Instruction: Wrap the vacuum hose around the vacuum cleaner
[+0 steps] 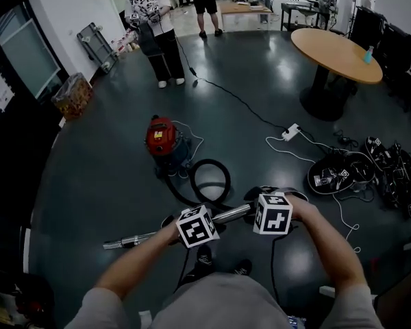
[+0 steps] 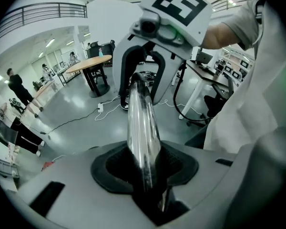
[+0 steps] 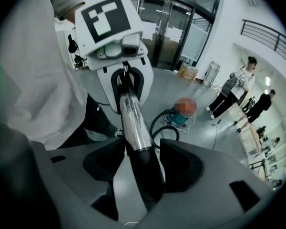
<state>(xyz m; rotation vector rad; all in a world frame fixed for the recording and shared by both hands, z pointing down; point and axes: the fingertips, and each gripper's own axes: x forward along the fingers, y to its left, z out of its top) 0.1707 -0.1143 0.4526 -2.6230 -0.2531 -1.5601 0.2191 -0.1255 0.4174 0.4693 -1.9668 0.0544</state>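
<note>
Left hand-held gripper (image 2: 145, 173): pinching the metal tube (image 1: 133, 239); in its own view the shiny tube sits tight in the dark pads and runs up the middle of the frame.
Right hand-held gripper (image 3: 143, 168): jaws spread. The tube's black end lies between them, with a clear gap on the left side of its own view.
Metal tube: held off the floor (image 1: 89, 184), running almost level across the lower middle of the head view. Its free end pokes out toward the lower left and its other end reaches the right hand-held gripper.
Hose (image 1: 229, 180): black, on the floor in one open loop at the centre of the head view, just above the two marker cubes. It runs from the loop up-left to the machine.
Vacuum cleaner (image 1: 162, 137): red-topped canister, upright on the floor left of centre, just up-left of the loop. No hose is wound round it yet.
Surroundings: white power strip (image 1: 290, 131) and cable on the floor right of centre. Round bench (image 1: 329, 50) at upper right.
</note>
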